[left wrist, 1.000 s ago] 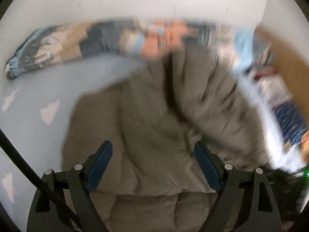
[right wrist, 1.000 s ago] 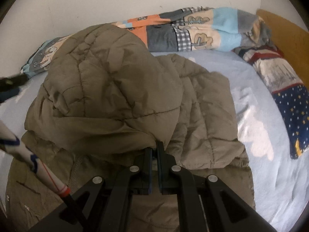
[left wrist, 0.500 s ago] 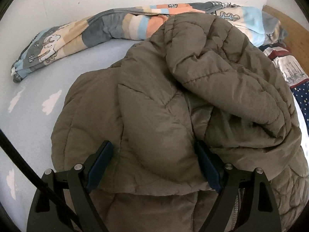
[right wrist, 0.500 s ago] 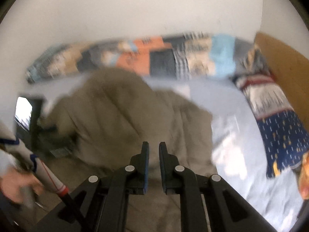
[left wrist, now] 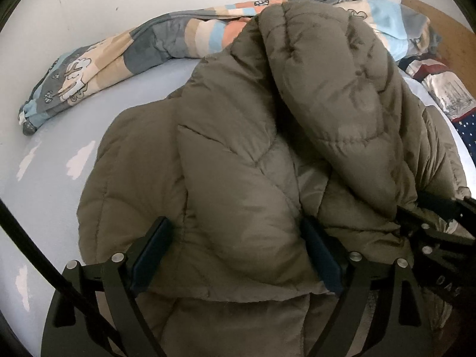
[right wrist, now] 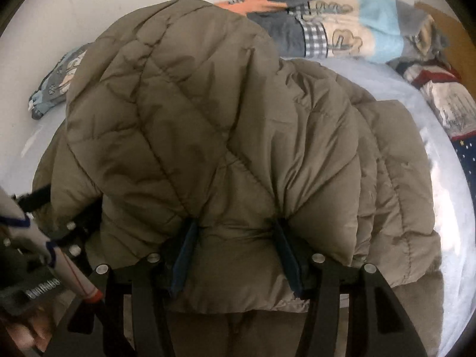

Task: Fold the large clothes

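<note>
An olive-brown quilted puffer jacket lies bunched on the bed, one thick part folded over toward the right. My left gripper is pushed down on the jacket's near left edge. Its jaws stand wide and are still opening a little, with a puffy fold bulging between the pads. My right gripper is set on the near edge of the folded-over part. Its jaws are opening, and fabric fills the gap and creases at the pads. In the left wrist view the right gripper is at the right edge.
The bed has a light blue sheet with white clouds. A patchwork blanket lies rolled along the white wall. A navy starred pillow and a wooden headboard are at the right. A person's hand shows at lower left.
My right gripper swung in onto the jacket's folded-over part, and its jaws went from shut to apart around fabric. The left gripper sank a little onto the jacket.
</note>
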### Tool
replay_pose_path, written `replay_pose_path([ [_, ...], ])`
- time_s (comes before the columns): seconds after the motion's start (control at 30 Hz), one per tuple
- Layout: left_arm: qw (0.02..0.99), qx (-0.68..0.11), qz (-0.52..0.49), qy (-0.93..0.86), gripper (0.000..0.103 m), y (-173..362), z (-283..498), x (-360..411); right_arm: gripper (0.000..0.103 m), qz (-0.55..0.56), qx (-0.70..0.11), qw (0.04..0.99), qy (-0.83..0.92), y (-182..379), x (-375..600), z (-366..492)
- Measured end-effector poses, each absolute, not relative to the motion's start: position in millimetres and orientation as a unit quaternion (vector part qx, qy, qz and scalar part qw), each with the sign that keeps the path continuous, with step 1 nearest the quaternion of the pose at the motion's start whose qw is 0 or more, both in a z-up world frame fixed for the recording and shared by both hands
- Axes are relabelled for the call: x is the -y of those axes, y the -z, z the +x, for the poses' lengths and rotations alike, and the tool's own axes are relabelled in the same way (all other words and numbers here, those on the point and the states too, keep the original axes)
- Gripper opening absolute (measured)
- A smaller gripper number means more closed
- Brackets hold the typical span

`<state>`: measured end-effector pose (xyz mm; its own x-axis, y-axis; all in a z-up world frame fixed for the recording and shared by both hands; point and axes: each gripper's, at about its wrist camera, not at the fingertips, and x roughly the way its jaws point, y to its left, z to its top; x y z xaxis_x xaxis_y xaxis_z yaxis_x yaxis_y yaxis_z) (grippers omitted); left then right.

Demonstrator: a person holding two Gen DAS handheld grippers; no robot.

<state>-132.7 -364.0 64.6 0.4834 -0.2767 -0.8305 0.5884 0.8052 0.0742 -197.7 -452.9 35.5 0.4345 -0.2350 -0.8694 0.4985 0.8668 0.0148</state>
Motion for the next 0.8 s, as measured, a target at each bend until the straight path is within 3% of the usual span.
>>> replay_pose_path([
  [0.37,0.847,-0.422,0.145,0.29,0.088,-130,-214,284,0.058,0.156,-0.438,0.863,0.197,-132,418,-302],
  [0.6,0.845,-0.42,0.157,0.292,0.088,-134,-300,219,0.058,0.184,-0.433,0.86,0.195,-127,374,-399],
  [0.8,0.852,-0.437,0.13,0.256,0.088,-106,-350,172,0.058,0.179,-0.454,0.849,0.204,-95,334,-453],
])
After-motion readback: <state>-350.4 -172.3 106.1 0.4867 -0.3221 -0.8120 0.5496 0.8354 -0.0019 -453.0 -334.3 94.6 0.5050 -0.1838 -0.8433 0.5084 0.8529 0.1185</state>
